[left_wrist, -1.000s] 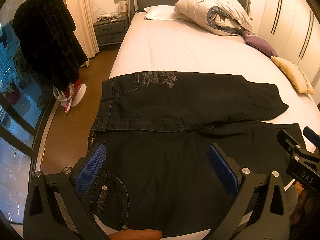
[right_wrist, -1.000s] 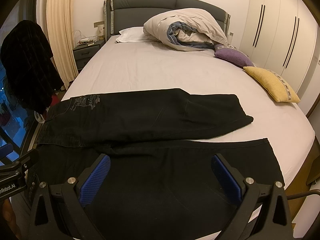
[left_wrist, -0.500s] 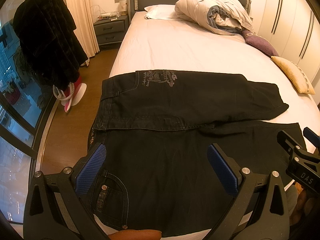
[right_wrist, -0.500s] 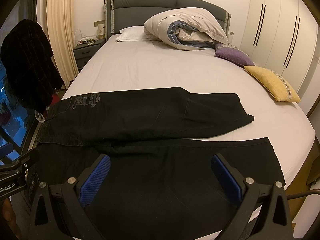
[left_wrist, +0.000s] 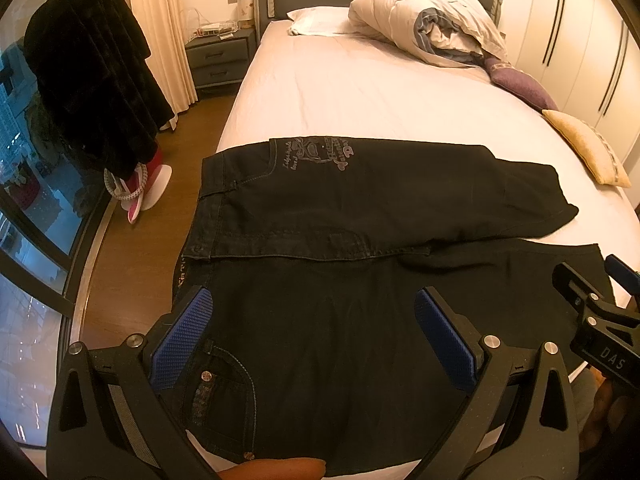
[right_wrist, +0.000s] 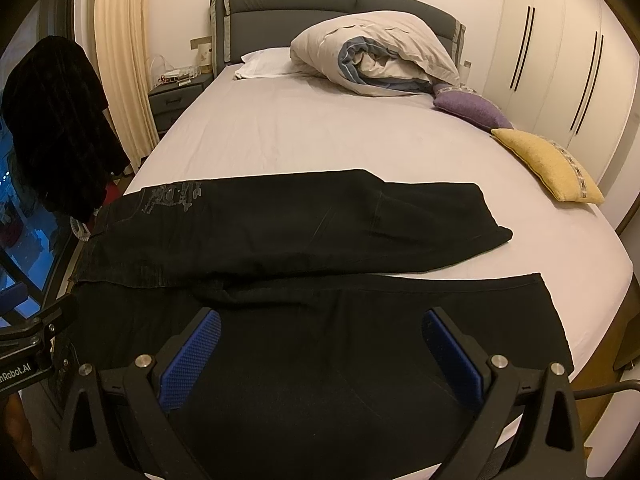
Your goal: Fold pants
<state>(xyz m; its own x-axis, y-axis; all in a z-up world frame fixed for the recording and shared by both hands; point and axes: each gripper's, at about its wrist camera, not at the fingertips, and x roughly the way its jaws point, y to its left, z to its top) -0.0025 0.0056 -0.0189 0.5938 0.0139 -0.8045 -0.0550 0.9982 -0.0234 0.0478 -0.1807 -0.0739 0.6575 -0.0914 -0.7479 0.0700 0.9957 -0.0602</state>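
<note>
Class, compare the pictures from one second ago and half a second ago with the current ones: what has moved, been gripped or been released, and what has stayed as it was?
Nothing visibly changed. The black pants lie spread on the bed as before, one leg angled apart from the other. The left claw and right claw hang open over the nearer leg, holding nothing, as they did a second ago.
</note>
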